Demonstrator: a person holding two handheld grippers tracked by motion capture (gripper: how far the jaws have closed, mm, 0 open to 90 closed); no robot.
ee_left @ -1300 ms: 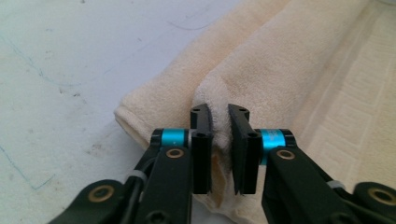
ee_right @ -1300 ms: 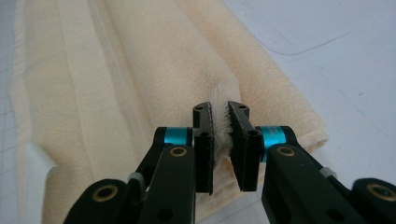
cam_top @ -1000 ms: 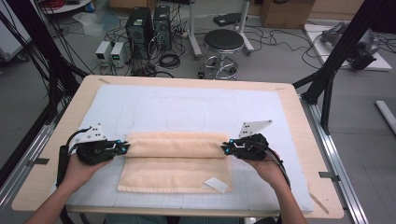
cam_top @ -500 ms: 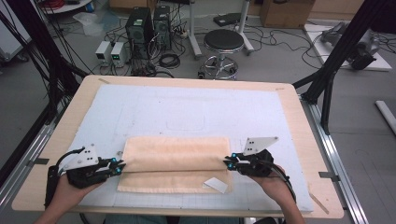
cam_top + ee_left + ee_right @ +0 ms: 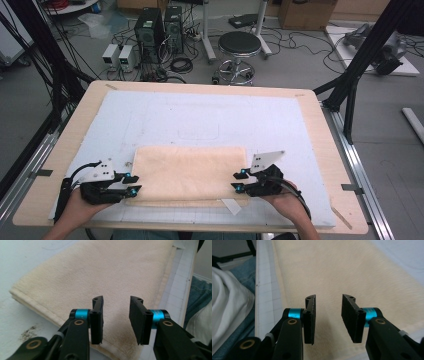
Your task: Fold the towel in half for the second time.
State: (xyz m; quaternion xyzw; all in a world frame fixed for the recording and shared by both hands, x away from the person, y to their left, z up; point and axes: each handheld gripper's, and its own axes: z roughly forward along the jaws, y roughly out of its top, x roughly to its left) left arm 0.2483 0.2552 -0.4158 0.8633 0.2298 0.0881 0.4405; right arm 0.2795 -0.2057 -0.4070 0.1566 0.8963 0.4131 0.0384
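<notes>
Left side of the tabletop: the left gripper sits at the left end of the folded towel, near the front edge. Its jaws have just been opening; in the left gripper view its fingers stand a moderate gap apart, with towel pile showing beneath them but nothing pinched between.

Centre: cream towel lies flat on the white mat, toward the person's side, folded into a long rectangle. Doubled layers visible along the left edge in the left gripper view. A strip of a lower layer peeks out along the near edge, so the layers do not quite line up. A small white label sticks out at the front right.

Right side: the right gripper mirrors the other at the towel's right end. Its jaws have likewise just been opening; fingers parted, nothing between them, cloth underneath.

Reading: this fold looks laid down and let go. Still to do, probably, a crosswise fold to shorten the rectangle, perhaps after squaring the near edge.
</notes>
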